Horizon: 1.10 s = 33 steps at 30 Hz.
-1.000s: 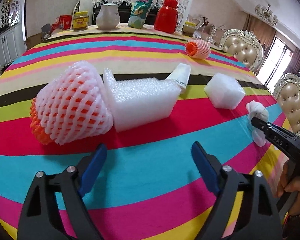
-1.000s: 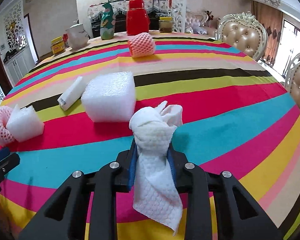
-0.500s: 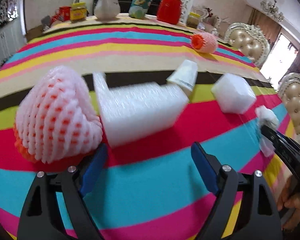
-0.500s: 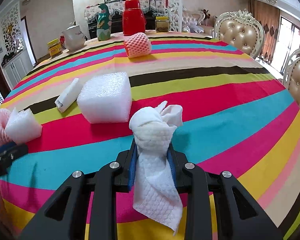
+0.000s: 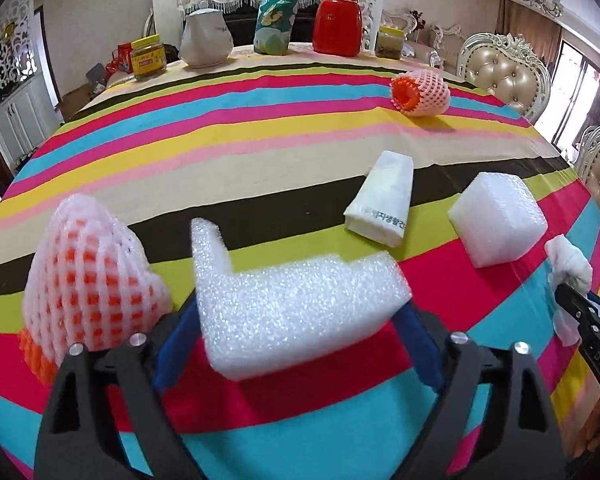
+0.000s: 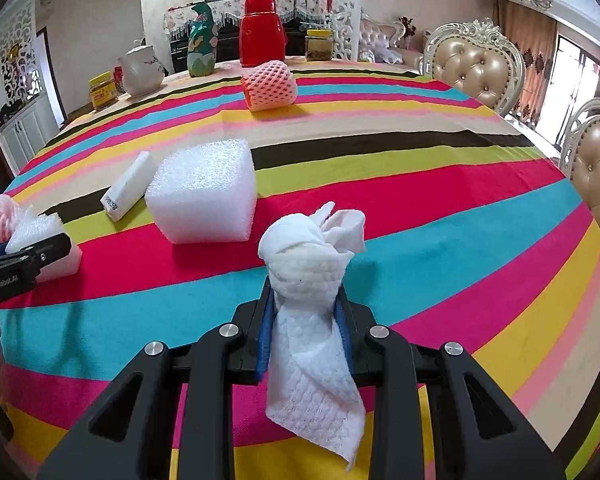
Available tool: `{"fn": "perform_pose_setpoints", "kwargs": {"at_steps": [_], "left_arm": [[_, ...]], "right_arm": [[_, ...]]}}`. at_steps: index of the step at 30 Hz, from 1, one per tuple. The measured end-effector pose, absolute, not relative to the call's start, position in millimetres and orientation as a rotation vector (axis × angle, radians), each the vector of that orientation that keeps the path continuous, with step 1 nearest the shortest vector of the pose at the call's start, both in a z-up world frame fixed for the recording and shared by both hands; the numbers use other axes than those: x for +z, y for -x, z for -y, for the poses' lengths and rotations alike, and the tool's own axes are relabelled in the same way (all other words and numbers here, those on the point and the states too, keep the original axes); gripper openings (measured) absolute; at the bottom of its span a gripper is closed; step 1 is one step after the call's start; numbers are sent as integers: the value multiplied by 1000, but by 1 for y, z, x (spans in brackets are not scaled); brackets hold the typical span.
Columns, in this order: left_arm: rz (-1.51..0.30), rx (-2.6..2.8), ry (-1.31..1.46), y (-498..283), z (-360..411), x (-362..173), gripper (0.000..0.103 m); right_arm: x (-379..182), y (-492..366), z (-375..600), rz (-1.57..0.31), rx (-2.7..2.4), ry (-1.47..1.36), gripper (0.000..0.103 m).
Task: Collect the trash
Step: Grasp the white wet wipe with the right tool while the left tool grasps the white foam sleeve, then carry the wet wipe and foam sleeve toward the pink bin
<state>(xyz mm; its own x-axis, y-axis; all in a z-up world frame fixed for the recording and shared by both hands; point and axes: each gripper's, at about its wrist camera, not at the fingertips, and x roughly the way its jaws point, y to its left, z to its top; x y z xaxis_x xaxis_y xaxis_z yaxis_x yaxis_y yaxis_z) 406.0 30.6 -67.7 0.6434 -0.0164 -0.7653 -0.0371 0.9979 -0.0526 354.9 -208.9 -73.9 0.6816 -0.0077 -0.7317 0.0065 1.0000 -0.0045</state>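
Risk, left side first: the net sleeve (image 5: pixel 88 280) sits just beside the left claw (image 5: pixel 296 332), touching or nearly touching its left finger, so a closing squeeze could nudge it or drag it along. The left claw stands wide, its blue pads flanking the L-shaped foam (image 5: pixel 296 304) without visibly pressing it; the foam lies on the striped cloth (image 5: pixel 260 128) between the pads. The foam is light and springy, and its raised leg sits off to the left, so an off-centre pinch may twist it or let it pop free. Further right lie a flat white packet (image 5: pixel 384 200) and a foam cube (image 5: pixel 496 220), both well apart from either claw; a second net sleeve (image 5: pixel 420 94) lies far back. The right claw (image 6: pixel 306 332) is closed tight on a crumpled wipe (image 6: pixel 312 256), held above the cloth; its loose tail hangs below the pads and could snag or slip.
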Motion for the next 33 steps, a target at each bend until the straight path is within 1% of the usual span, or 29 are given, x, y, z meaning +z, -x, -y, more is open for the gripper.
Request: {"fn": "perform_pose_setpoints", "kwargs": {"at_steps": [9,21,23,27,33], "left_arm": [[-777,-40,69,-368,-13,-50,85],[-753,-23,80,-331,-2,-49,85],[-746,-22,79,-324,-2,-47,85],[-723,-25,60,-306,-1,-43,85],[-698,-55,39,-280,7,-39,85]], "right_arm": [[-75,-356,210,-826,-24,-1,28],[-69,-347,206,-779,15,8,28],[-67,-342,205,-760,49,7,28],[-69,-324,202,-794,114,-6,28],[-52,-276,201,-751,184,-9,28]]}}
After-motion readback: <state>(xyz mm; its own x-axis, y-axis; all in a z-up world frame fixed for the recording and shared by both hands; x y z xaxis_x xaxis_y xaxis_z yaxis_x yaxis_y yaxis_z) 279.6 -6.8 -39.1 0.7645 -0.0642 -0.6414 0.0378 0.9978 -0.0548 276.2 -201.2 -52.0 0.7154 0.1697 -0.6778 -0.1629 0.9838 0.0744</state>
